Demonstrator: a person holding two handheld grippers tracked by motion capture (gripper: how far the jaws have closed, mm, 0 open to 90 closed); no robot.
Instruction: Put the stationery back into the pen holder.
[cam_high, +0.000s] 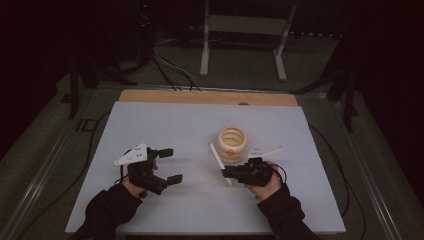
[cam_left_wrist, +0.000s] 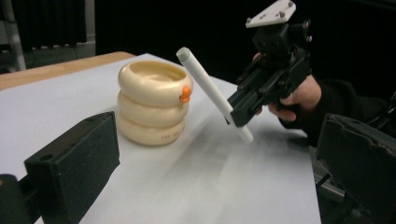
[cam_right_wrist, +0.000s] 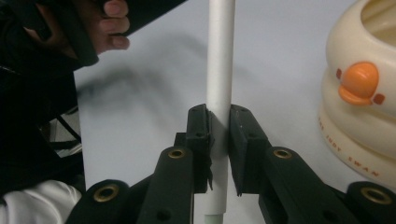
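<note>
While the right hand-held gripper (cam_high: 226, 173) clamps a white pen (cam_high: 220, 163) near its lower end, the pen's upper end leans toward a cream ringed holder with an orange beak (cam_high: 232, 144), standing on the tabletop (cam_high: 165, 125) just beyond that gripper. Well apart, the left hand-held gripper (cam_high: 170, 165) hangs with jaws spread, holding nothing.

Pen (cam_high: 218, 161) in right gripper (cam_high: 226, 173), just beside holder (cam_high: 232, 144); left gripper (cam_high: 169, 165) apart.

we log: ringed holder (cam_left_wrist: 152, 103) glossy cream, smooth | white tube (cam_left_wrist: 212, 92) matt, plastic-looking | jaws matt black | counter (cam_high: 165, 125) matt pale sheet, wood edge
</note>
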